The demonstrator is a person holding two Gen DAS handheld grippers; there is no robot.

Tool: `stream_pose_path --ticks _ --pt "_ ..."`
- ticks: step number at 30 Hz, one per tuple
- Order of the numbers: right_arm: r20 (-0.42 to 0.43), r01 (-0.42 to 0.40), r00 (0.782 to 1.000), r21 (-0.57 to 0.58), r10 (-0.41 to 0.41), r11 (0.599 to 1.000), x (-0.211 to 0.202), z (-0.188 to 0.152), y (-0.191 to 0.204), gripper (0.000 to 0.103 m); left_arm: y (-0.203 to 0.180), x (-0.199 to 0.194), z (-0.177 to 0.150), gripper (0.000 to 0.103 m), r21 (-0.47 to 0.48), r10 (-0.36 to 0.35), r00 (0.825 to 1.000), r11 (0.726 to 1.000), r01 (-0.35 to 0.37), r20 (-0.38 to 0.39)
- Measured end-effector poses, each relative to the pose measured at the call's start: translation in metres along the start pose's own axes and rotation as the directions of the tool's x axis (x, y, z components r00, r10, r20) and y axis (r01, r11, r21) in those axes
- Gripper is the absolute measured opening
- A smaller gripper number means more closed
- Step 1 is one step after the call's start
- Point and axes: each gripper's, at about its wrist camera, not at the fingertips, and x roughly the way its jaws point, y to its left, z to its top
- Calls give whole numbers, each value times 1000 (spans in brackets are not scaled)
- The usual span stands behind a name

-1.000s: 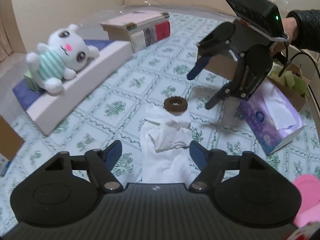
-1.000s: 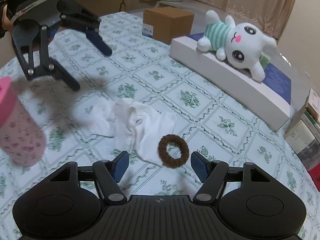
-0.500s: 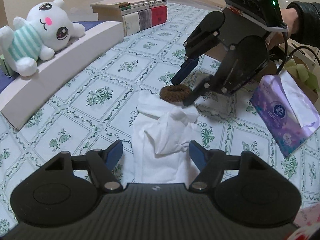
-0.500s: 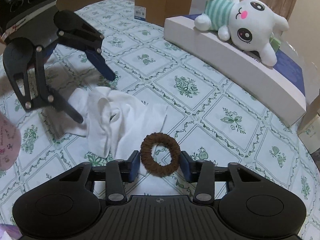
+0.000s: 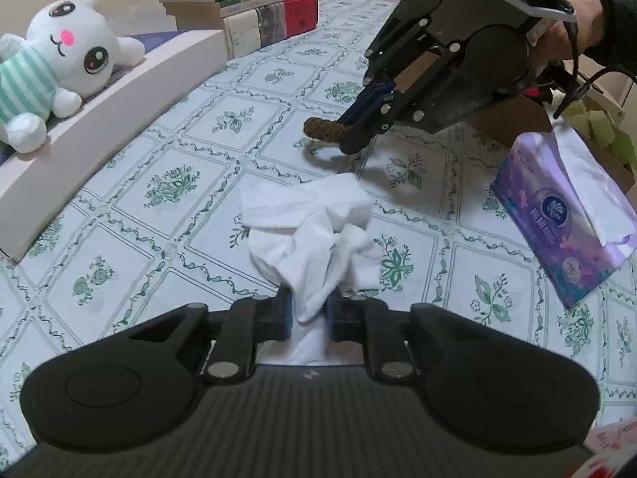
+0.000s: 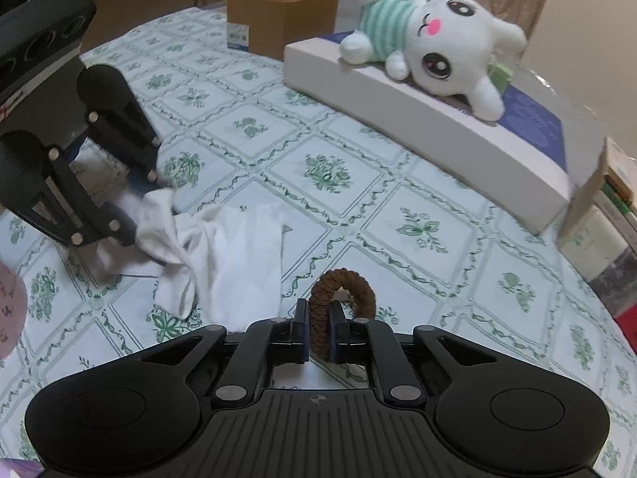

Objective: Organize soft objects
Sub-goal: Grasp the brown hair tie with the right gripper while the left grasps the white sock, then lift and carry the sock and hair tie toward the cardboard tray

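A crumpled white cloth [image 5: 314, 223] lies on the flowered tablecloth. My left gripper [image 5: 309, 310] has its jaws closing, and the pads press on the cloth's near end. A brown hair tie [image 6: 354, 285] stands on edge between the pads of my right gripper [image 6: 320, 330], whose jaws are also closing and pinch its near side. In the left wrist view the right gripper [image 5: 358, 123] points down at the table beyond the cloth with the hair tie [image 5: 322, 129] at its tips. In the right wrist view the left gripper [image 6: 135, 207] grips the cloth [image 6: 239, 247].
A white plush toy [image 5: 59, 67] in a striped shirt lies on a long white box [image 6: 418, 119]. Stacked books [image 5: 258, 12] stand behind it. A purple tissue pack [image 5: 565, 215] lies at the right, a cardboard box [image 6: 278, 12] at the far edge, and a pink object [image 6: 10, 310] near the left gripper.
Both grippers came down to the table and closed: the left on the white cloth, the right on the brown hair tie, which now stands on edge instead of lying flat.
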Motion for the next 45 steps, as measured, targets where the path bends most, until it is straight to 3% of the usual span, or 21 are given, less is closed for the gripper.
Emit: stream_pose_path --ticks 3,9,17,21,25,31,34,38,45 --pt "11 5 1000 10 -5 1000 -13 1 4 9 -1 -13 3 10 -11 21 1000 1000 -21 23" --pt "37 5 999 48 -7 999 -43 0 17 9 2 -54 9 10 -87 141 989 987 -136 46" --pt "50 27 998 136 -34 990 -89 -12 55 9 -24 -126 -1 10 -205 289 957 939 -278 25" --pt "85 11 996 172 -26 985 -120 -22 81 9 -48 -162 -15 10 -266 363 932 898 -350 0" --pt "125 -3 992 203 -23 979 -153 -36 107 9 -78 -202 -33 10 -355 437 899 839 -413 -13" --pt "175 -21 984 225 -20 974 -195 -61 151 9 -134 -247 -70 10 -442 549 835 740 -507 -41" --pt "191 -20 981 225 -24 974 -211 -75 175 9 -163 -264 -92 10 -496 572 819 698 -517 -49" --pt "219 -14 975 225 -36 974 -225 -94 205 9 -206 -273 -113 10 -527 601 798 663 -531 -49" --pt "253 -56 967 285 -18 957 -236 -129 237 9 -271 -270 -133 10 -624 608 794 611 -487 -25"
